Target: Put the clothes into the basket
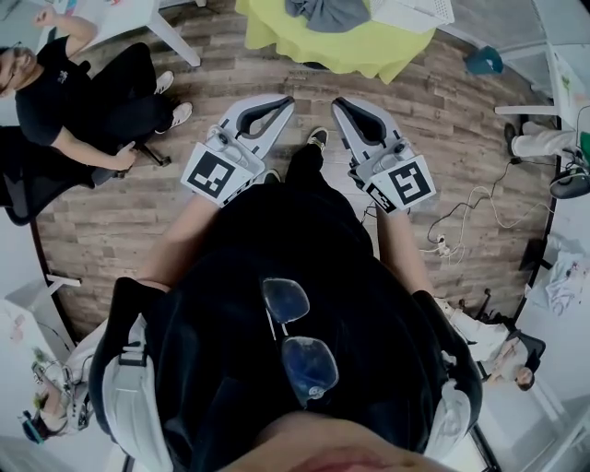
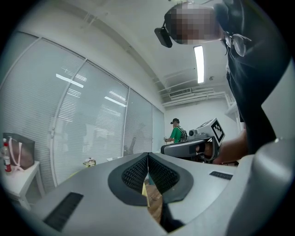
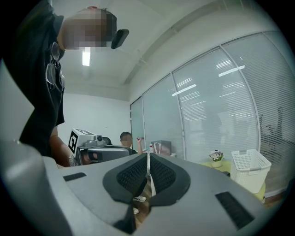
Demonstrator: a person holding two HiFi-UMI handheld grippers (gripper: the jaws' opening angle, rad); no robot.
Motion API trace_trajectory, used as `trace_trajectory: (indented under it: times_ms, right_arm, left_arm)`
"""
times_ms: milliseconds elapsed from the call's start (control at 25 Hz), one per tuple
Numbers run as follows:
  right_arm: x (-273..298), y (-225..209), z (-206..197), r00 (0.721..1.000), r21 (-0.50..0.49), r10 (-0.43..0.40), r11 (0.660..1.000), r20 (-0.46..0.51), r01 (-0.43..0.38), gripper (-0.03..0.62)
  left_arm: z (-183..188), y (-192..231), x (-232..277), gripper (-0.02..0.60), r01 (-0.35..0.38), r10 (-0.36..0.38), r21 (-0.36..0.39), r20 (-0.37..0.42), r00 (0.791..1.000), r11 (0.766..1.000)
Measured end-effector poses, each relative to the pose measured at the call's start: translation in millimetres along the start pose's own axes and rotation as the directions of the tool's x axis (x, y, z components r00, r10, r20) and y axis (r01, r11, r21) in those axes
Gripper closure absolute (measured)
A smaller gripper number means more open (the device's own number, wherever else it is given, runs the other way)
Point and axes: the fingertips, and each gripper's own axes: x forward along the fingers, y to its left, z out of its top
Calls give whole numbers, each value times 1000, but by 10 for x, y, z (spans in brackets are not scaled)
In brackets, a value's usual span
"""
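Observation:
A grey garment (image 1: 327, 13) lies on a yellow-covered table (image 1: 341, 46) at the far edge of the head view. Beside it stands a white basket (image 1: 415, 11), which the right gripper view shows as a slatted white basket (image 3: 249, 168). Both grippers are held in front of the person's body, short of the table. My left gripper (image 1: 277, 106) is shut, its black pads meeting with nothing between them (image 2: 148, 159). My right gripper (image 1: 343, 106) is shut too and also empty (image 3: 148, 159). Each gripper view points up and sideways at the room, not at the clothes.
A person in black (image 1: 83, 92) sits on a chair at the left on the wooden floor. Cables and a power strip (image 1: 452, 235) lie on the floor at the right. White table legs (image 1: 175, 37) stand at the upper left. Glass walls with blinds (image 3: 216, 115) surround the room.

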Motion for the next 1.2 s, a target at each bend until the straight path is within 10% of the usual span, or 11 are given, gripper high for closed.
trace_trajectory:
  times_ms: [1200]
  right_arm:
    - [721, -2515, 90, 994, 57, 108, 993, -27, -107, 559]
  left_arm:
    - [35, 1266, 2174, 571, -111, 113, 33, -58, 992, 993]
